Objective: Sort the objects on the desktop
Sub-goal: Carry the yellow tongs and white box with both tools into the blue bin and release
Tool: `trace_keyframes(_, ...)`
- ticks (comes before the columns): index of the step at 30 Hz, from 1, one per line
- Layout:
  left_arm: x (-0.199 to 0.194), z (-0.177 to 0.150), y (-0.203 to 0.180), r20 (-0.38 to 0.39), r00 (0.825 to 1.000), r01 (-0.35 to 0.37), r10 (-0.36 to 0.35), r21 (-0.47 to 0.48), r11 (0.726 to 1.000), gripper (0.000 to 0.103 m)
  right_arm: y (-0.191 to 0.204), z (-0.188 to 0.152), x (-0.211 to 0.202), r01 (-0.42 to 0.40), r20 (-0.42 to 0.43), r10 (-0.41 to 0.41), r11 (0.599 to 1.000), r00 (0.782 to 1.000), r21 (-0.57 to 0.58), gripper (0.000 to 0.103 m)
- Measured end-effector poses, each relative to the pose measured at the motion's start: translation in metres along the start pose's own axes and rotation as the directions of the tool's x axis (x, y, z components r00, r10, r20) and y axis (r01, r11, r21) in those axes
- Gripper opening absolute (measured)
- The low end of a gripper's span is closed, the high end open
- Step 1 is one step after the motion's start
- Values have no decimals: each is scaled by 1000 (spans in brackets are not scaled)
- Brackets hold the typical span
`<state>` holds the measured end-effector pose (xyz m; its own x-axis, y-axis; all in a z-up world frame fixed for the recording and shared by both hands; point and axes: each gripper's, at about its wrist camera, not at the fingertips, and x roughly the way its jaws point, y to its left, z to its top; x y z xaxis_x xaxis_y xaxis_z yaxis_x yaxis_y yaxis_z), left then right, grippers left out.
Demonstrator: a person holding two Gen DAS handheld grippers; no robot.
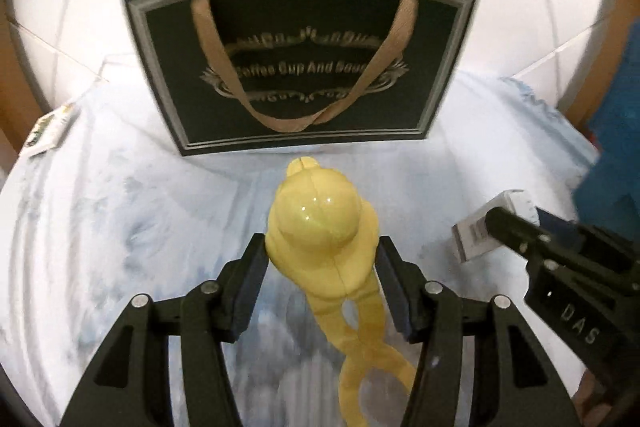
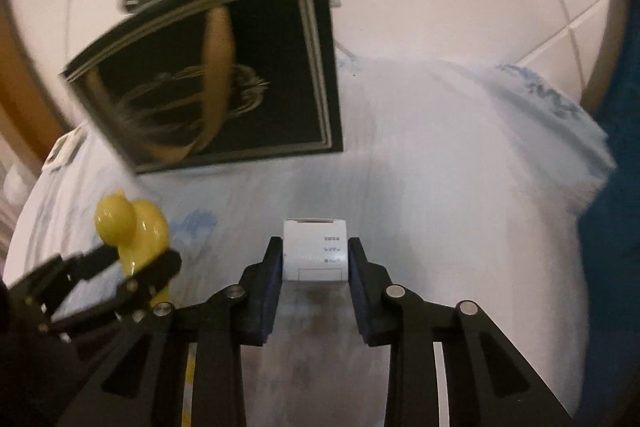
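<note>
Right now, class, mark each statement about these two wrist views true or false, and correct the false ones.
1. The left gripper holds a yellow toy between its fingers. True.
2. The right gripper is empty. False: its fingers clamp a small white box.
3. The black gift bag has tan ribbon handles. True.
4. The bag lies flat on the cloth. False: it stands upright on the pale blue cloth.
</note>
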<state>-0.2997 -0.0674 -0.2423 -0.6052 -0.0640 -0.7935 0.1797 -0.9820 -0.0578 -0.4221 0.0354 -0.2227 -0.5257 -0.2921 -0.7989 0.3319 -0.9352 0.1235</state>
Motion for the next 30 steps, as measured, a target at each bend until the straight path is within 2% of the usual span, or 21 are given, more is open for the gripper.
trace_keyframes(5,-58,11,-13,75,997,26,-27,17,1000,54,14,-22,-70,0,67,1,1000,998,-25,30)
trace_keyframes(6,-70,20,-8,97,995,29,-32,22,999,54,15,-22,-81,2,82,1,999,997,-32,30)
trace_keyframes(10,-135,17,2,186,982,32,-37,30,999,54,31,-36,-144,9,154,-1,999,988,-49,30)
trace_keyframes(15,-216,11,-3,311,947,61,-83,81,995,54,48,-52,-234,29,264,-16,999,964,-45,30)
trace_keyframes(20,-277,0,-16,381,909,117,-167,152,981,54,54,-76,-308,64,345,-59,998,937,-2,30)
trace_keyframes(23,-293,-9,-26,391,894,154,-217,188,970,53,49,-95,-346,98,371,-106,994,923,42,30)
trace_keyframes(28,-318,-17,-47,398,871,204,-289,242,949,53,36,-118,-388,125,386,-156,987,909,105,30)
trace_keyframes(30,-336,-14,-58,417,853,221,-312,254,942,53,28,-123,-408,125,406,-166,984,899,125,30)
